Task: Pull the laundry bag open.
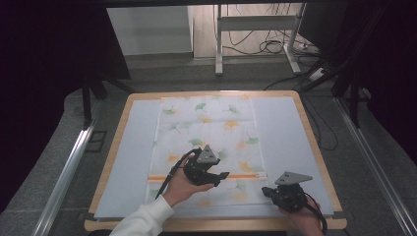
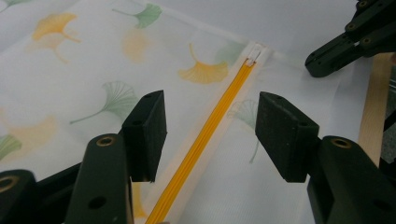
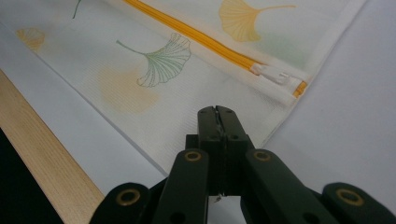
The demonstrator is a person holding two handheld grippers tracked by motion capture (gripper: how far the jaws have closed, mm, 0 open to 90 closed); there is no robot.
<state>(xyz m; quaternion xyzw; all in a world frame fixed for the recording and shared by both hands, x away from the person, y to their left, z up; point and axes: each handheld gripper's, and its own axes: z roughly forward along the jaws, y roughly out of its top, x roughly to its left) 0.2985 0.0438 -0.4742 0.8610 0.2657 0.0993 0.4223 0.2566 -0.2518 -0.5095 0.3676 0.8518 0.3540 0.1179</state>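
On table (image 1: 305, 128) lies a soft, light bag (image 1: 206, 128); better grip its zipper pull (image 3: 275, 74). Left gripper (image 2: 210, 126) wide over zipper (image 2: 205, 140), right gripper (image 3: 217, 114) closed, empty.

The far half of the table (image 1: 275, 105) lies open beyond the flat laundry bag (image 1: 209, 132). Near the front edge, the left gripper (image 1: 220, 178) and right gripper (image 1: 268, 191) crowd the orange zipper (image 1: 241, 176).

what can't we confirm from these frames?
- Whether the right gripper has pinched the white leaf-printed mesh bag: in the right gripper view its shut fingers cover the edge of the cloth.
- The orange zipper's near end: cut off by the bottom edge in the left gripper view.
- The white zipper pull: too small in the high view.
- The left gripper's height above the cloth: unclear.
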